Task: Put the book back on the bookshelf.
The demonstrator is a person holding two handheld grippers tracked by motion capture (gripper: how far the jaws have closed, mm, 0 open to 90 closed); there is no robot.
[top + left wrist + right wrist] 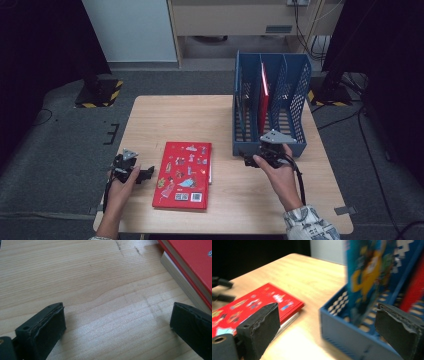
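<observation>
Red book [182, 174] at lower centre remains unfiled; blue rack [270, 102] holds two; both grippers' jaws gape wide, empty.

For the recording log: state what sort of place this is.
Probably a lab or studio set up for recording, not a home. A small wooden table stands alone on grey carpet, black stands with hazard-striped bases flank it, and loose cables trail across the floor. On the table: a blue file rack and a red book.
</observation>
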